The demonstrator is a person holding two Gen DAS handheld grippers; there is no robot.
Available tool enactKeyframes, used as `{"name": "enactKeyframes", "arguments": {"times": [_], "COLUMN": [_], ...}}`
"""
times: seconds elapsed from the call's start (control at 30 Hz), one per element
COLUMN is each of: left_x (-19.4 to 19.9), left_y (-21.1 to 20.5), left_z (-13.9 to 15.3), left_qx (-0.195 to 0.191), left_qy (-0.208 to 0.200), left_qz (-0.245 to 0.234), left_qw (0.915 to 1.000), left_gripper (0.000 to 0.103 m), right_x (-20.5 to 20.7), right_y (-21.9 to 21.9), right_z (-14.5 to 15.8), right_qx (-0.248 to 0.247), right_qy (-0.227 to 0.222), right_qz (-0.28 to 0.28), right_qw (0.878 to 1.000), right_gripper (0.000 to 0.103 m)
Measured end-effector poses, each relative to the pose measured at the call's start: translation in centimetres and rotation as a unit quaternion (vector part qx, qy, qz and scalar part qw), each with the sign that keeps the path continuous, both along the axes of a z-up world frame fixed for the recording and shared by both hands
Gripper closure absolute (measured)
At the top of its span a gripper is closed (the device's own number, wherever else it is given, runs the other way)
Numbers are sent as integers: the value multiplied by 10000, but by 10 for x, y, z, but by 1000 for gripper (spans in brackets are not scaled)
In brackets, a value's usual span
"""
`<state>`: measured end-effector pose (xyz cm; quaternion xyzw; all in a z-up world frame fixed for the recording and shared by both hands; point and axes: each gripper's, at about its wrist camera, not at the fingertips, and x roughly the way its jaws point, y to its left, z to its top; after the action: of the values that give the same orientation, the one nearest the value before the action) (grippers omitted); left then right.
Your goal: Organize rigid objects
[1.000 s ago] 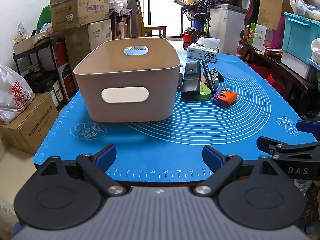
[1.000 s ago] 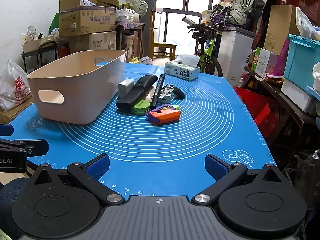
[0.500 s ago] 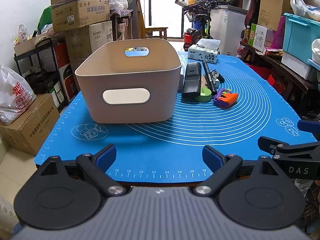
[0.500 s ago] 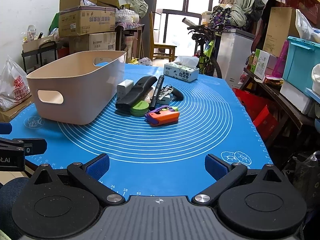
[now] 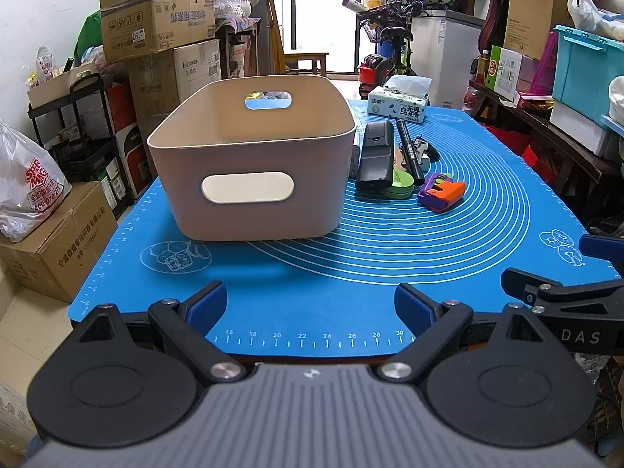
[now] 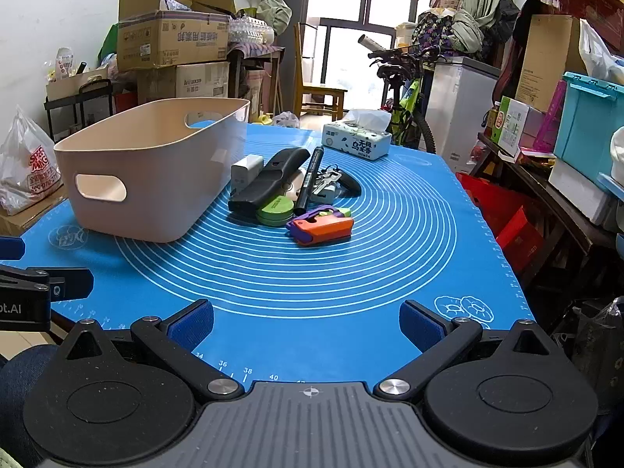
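Note:
A beige bin (image 5: pixel 253 179) (image 6: pixel 156 171) stands on the blue mat (image 5: pixel 351 273) (image 6: pixel 331 273). Right of it lies a pile: a black case (image 5: pixel 376 156) (image 6: pixel 269 181), a green round tin (image 5: pixel 398 185) (image 6: pixel 275 210), a black marker (image 5: pixel 409 148) (image 6: pixel 310 179), an orange and purple toy (image 5: pixel 442 191) (image 6: pixel 321 228), keys (image 6: pixel 331 183) and a white block (image 6: pixel 245 169). My left gripper (image 5: pixel 311 308) is open and empty at the mat's near edge. My right gripper (image 6: pixel 307 321) is open and empty at the near edge, right of the left one.
A tissue box (image 5: pixel 397 103) (image 6: pixel 357 140) sits at the mat's far end. Cardboard boxes (image 5: pixel 156 27) and a rack stand to the left. A bicycle (image 6: pixel 405 89), a white cabinet and a teal crate (image 6: pixel 592 121) stand to the right.
Both grippers have drifted slightly; the bin and pile sit a little lower and nearer in view. Nothing on the mat has moved.

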<state>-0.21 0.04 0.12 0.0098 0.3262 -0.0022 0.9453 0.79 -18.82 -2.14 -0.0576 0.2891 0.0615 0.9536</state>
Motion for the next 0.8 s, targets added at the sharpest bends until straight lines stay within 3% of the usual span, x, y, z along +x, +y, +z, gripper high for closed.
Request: {"name": "enactKeyframes", "arguments": {"times": [0.8], "left_x": [0], "left_y": [4], "left_z": [2], "left_qx": [9], "left_qy": [-1], "left_qz": [15], "left_qw": [10000], "left_gripper": [11], "right_x": [-3], "right_y": [-2], "right_z": [6], "right_qx": [20], "right_qy": [-101], "right_qz": [38], "right_qw": [9999], "right_gripper": [2]}}
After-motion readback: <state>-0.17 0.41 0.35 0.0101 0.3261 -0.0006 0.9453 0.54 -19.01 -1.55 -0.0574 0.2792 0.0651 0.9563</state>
